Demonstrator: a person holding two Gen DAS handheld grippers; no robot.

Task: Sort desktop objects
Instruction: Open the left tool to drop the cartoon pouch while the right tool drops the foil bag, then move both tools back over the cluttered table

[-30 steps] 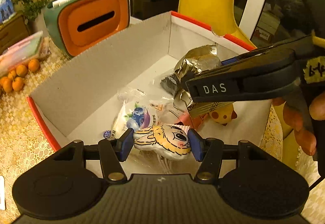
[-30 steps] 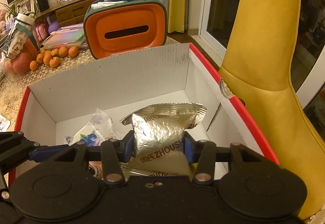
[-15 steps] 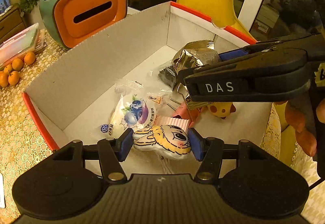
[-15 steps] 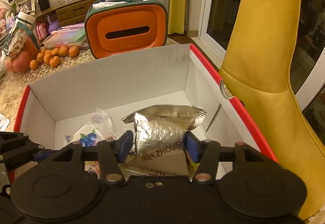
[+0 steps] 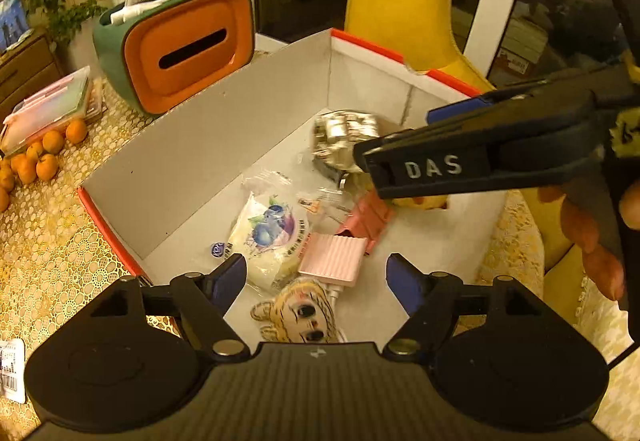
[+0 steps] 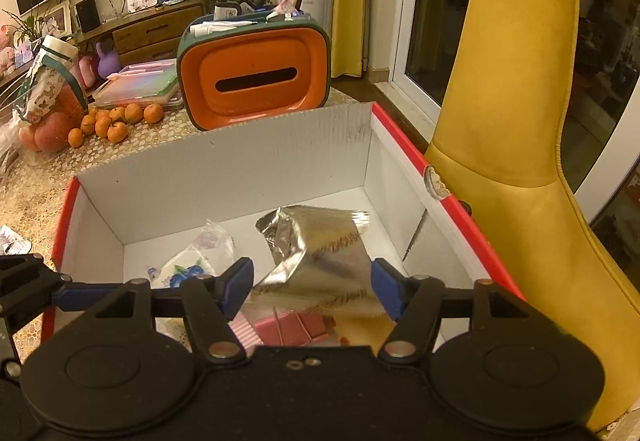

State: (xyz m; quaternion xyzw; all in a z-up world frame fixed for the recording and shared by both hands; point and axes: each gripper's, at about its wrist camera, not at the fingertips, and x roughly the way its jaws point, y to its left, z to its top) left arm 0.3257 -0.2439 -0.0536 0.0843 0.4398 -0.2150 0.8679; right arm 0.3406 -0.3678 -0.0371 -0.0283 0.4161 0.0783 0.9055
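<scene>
Both my grippers are over the box (image 6: 224,177) and both have their jaws spread with nothing pinched: left gripper (image 5: 316,277) sits above the cartoon-face plush (image 5: 298,315), right gripper (image 6: 312,281) above the silver foil pouch (image 6: 316,249). The plush lies on the box floor at the near edge, touching the pink ribbed case (image 5: 332,263), beside the blueberry snack packet (image 5: 268,233). The pouch looks blurred and crumpled, so I can't tell if it's settled or in mid-drop; it sits over the pink items near the right wall. Risks as I see them: the two grippers are close, with the right one crossing just ahead of the left in the left wrist view, so pulling out on crossing paths could knock fingers together. The left fingers straddle the plush, so a low retreat could snag it and drag it over the near rim. The pouch is light and stiff; a brush from a finger on exit could flip it out. The box is light cardboard, and clipping a wall could shove it along the tablecloth (image 5: 52,241) toward the tissue holder (image 5: 180,49) or the oranges (image 5: 44,157). I'd lift straight up first.
</scene>
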